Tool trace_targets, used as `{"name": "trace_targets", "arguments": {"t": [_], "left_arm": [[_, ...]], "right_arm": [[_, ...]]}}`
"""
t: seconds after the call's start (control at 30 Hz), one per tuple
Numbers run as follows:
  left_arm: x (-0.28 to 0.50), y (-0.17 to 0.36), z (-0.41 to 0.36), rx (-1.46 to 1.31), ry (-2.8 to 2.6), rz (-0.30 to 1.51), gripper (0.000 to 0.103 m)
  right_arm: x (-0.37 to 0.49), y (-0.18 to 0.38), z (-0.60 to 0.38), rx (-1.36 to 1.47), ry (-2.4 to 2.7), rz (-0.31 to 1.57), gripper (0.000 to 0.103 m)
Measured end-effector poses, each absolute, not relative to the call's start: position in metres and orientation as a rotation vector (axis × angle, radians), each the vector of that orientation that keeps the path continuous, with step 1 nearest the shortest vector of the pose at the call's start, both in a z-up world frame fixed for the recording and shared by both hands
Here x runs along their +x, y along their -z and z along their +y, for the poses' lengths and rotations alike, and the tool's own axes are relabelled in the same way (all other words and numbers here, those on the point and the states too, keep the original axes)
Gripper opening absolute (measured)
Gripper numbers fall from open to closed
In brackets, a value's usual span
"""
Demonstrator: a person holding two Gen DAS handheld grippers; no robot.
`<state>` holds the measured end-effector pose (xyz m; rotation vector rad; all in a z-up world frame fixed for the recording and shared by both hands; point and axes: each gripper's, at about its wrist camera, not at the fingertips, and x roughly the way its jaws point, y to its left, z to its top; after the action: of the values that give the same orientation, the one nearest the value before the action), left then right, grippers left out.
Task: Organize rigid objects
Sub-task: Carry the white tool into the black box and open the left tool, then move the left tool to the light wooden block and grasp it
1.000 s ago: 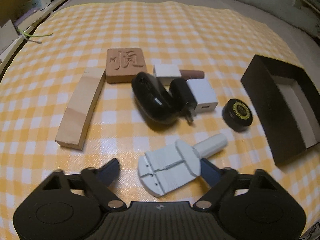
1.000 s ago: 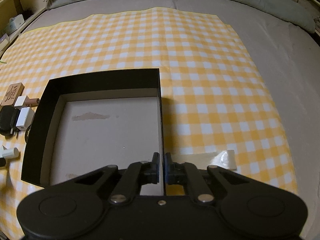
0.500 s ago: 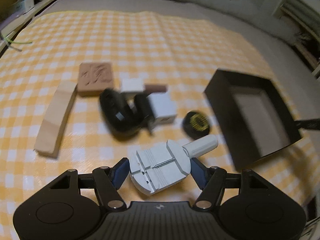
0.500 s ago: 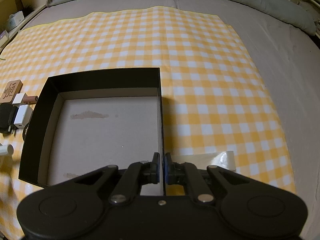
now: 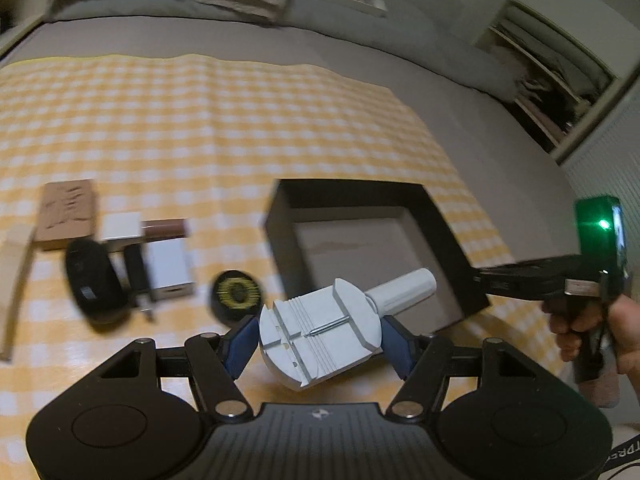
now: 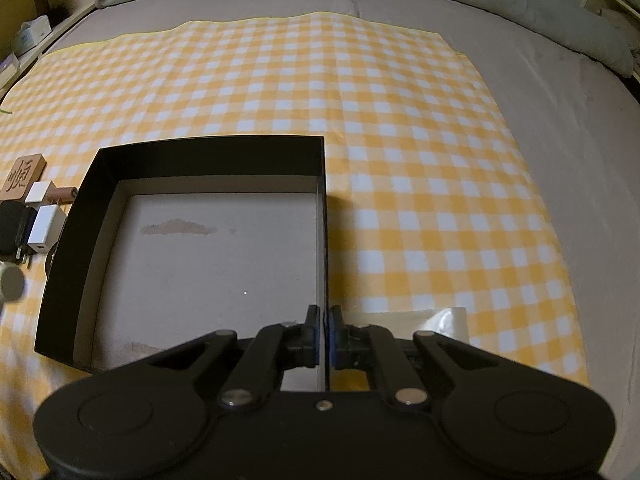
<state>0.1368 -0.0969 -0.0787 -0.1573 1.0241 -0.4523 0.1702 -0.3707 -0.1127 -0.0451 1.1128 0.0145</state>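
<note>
Left tool (image 5: pixel 319 342) pinching pale grey watch-link remover (image 5: pixel 320 338), grooved face, cylindrical handle, above near-left corner of black box (image 5: pixel 280 216). Right tool (image 6: pixel 324 334) clamped on box's right wall.

Box (image 5: pixel 448 240) right of charger (image 5: pixel 170 266) & puck (image 5: pixel 237 294).

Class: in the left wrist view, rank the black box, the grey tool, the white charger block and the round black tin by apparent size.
1. black box
2. grey tool, though nearness to the camera inflates it
3. white charger block
4. round black tin, looking close to the charger
</note>
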Motion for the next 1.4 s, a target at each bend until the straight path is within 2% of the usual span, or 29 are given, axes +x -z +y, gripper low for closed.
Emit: {"name": "trace_targets", "arguments": {"t": [0.37, 0.67, 0.93, 1.07, 1.27, 1.4], "left_arm": [[0.149, 0.089, -0.159, -0.091, 0.529, 1.026, 0.065], [0.155, 0.098, -0.171, -0.123, 0.519, 1.072, 0.063], [0.152, 0.1, -0.171, -0.123, 0.513, 1.088, 0.066], [0.15, 0.098, -0.17, -0.131, 0.516, 1.084, 0.087], [0.141, 0.086, -0.168, -0.104, 0.505, 1.05, 0.1], [0.138, 0.08, -0.159, -0.109, 0.471, 1.021, 0.103]], "right_arm": [[0.169, 0.113, -0.371, -0.048, -0.027, 1.114, 0.005], [0.171, 0.115, -0.372, -0.045, -0.036, 1.121, 0.005], [0.171, 0.117, -0.37, -0.043, -0.039, 1.13, 0.005], [0.172, 0.117, -0.369, -0.039, -0.034, 1.135, 0.004], [0.171, 0.117, -0.37, -0.036, -0.034, 1.134, 0.004], [0.172, 0.118, -0.369, -0.038, -0.029, 1.138, 0.004]]}}
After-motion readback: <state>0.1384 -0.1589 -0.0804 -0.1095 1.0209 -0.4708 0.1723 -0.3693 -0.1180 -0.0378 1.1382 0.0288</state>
